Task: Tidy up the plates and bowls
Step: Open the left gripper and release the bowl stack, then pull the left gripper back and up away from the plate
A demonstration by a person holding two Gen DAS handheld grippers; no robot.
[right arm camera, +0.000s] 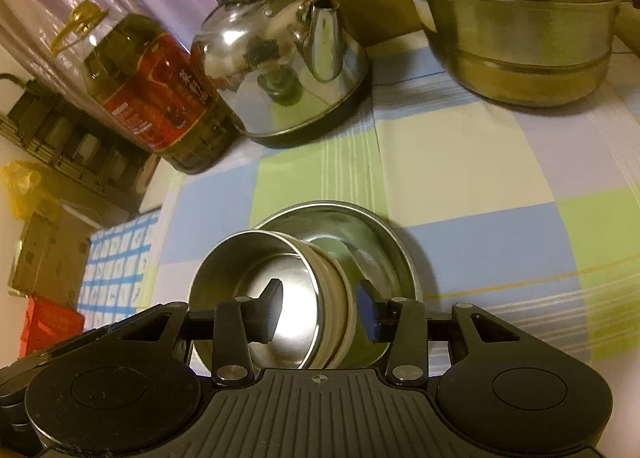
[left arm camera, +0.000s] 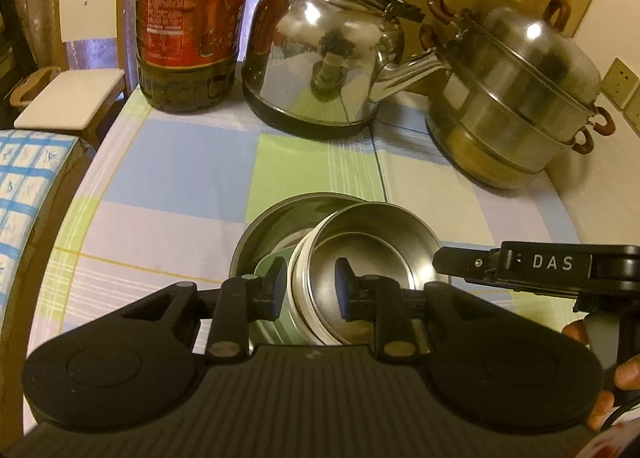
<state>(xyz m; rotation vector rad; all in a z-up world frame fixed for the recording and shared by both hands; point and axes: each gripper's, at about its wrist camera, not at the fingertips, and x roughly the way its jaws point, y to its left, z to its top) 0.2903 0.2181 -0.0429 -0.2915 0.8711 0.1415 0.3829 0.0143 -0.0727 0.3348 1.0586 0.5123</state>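
Note:
A small steel bowl [left arm camera: 360, 258] [right arm camera: 256, 282] with white ribbed outer wall is tilted above a larger steel bowl [left arm camera: 272, 226] [right arm camera: 376, 242] that rests on the checked tablecloth. My left gripper [left arm camera: 308, 290] straddles the small bowl's left wall, one pad inside and one outside. My right gripper [right arm camera: 320, 310] straddles its right wall the same way, and shows in the left wrist view [left arm camera: 452, 264] at the bowl's right rim. Both seem to clamp the wall.
A steel kettle [left arm camera: 320, 58] [right arm camera: 280, 58], an oil bottle [left arm camera: 192, 22] [right arm camera: 152, 90] and a stacked steel steamer pot [left arm camera: 516, 98] [right arm camera: 516, 18] stand at the table's back. A chair [left arm camera: 76, 90] and a blue checked cloth [left arm camera: 28, 194] are at left.

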